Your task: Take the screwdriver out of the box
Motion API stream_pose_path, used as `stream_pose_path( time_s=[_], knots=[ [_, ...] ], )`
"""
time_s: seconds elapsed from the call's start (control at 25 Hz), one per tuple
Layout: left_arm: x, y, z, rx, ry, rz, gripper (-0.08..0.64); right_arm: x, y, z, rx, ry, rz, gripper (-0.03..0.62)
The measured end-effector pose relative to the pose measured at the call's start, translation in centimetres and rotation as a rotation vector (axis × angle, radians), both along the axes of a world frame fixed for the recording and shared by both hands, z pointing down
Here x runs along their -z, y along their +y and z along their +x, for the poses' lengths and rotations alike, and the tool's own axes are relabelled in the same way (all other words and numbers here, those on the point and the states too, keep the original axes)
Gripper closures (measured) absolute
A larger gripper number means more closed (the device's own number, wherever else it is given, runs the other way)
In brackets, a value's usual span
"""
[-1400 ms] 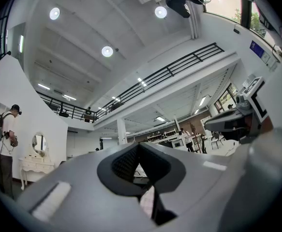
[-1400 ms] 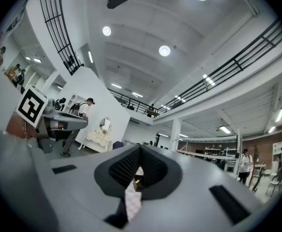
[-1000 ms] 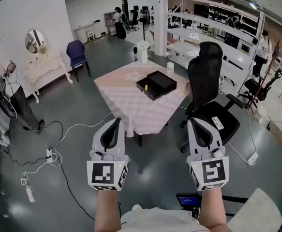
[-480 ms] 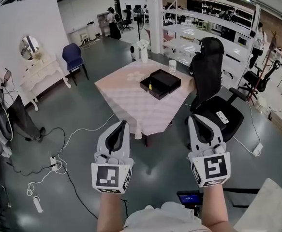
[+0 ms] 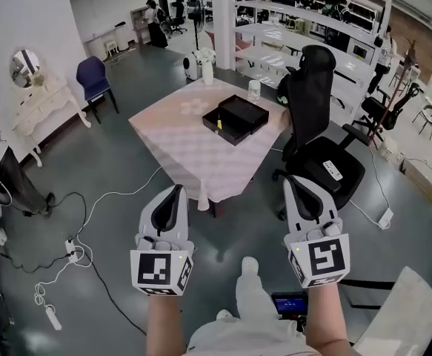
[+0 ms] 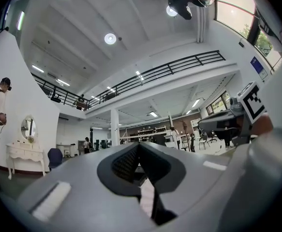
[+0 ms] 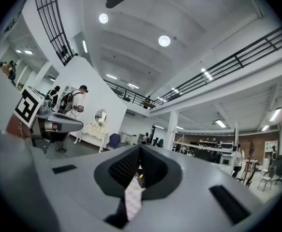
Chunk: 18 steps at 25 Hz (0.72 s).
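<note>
Holding both tools level and side by side, the person has the left gripper (image 5: 176, 193) and the right gripper (image 5: 294, 185) pointed toward the work. Each has its jaws pressed together with nothing between them. That fits a stage where nothing is within reach to grasp, and the jaws will need to open before they can take anything.

Bare floor lies ahead, so there is plenty of room to walk. A cable (image 5: 108, 197) loops across it on the left, running toward the table (image 5: 190, 158), and could catch a foot. The table's near corner points at the person and its near-left edge is free to stand at. A chair (image 5: 316, 117) stands just beside the right edge and crowds that side.

The box (image 5: 236, 120) lies open on the far right part of the table, its two black halves side by side. A small yellow speck in the near half is probably the screwdriver (image 5: 218, 124), though it is too small to be sure. It sits in the box, well apart from both grippers.
</note>
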<state>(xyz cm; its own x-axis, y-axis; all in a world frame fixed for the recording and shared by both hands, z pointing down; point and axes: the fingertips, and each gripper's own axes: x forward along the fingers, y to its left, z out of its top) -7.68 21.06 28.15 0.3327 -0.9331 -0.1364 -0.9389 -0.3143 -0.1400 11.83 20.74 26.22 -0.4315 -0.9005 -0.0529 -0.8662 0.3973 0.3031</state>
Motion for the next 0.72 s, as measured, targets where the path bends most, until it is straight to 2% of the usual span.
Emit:
stream_pose_path(
  time_s=[0.32,0.72],
  knots=[
    [-0.7,-7.6,-1.3,0.050,0.011,-0.022,0.551,-1.1,-8.2,-1.1,0.042,-0.011,-0.014,0.586],
    [-0.3,-20.1,1.5,0.077,-0.010,-0.010,0.551,-0.9,-21.4,1.0,0.092,-0.014,-0.013,0.586]
  ],
)
